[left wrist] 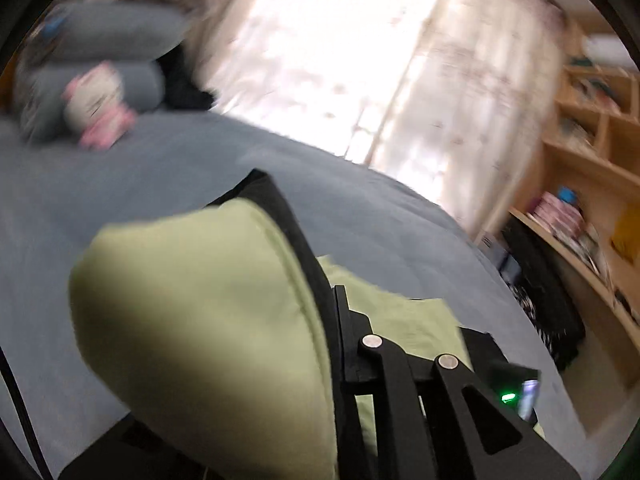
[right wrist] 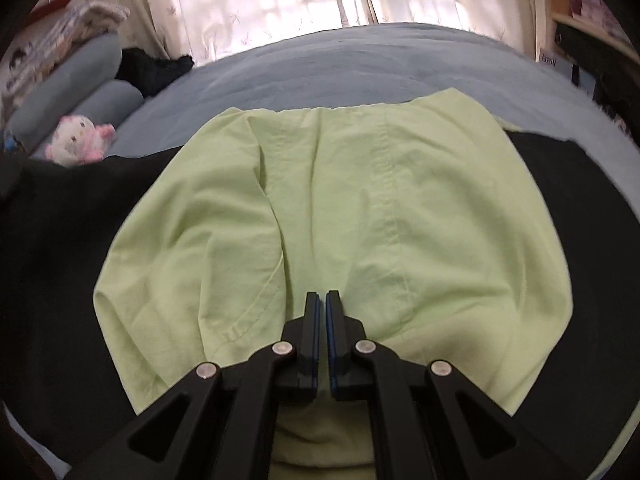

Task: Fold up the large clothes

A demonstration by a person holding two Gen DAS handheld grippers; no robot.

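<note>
On the blue bed (right wrist: 360, 60), a green garment (right wrist: 340, 208) lay spread over a black cloth (right wrist: 60, 240), with a plush toy (right wrist: 78, 140) near the pillows (right wrist: 80, 80). Right gripper (right wrist: 321, 300) stood over the garment's near edge, jaws almost together with nothing visibly between them. Left gripper (left wrist: 340, 320) carried a raised fold of the garment (left wrist: 200, 300); its jaw position could not be told.

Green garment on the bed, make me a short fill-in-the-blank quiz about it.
1. The garment is light ____.
2. It lies on a ____ cloth spread over the blue bed.
3. The right gripper has its jaws nearly ____.
4. The plush toy is white and ____.

Missing words: green; black; closed; pink
</note>
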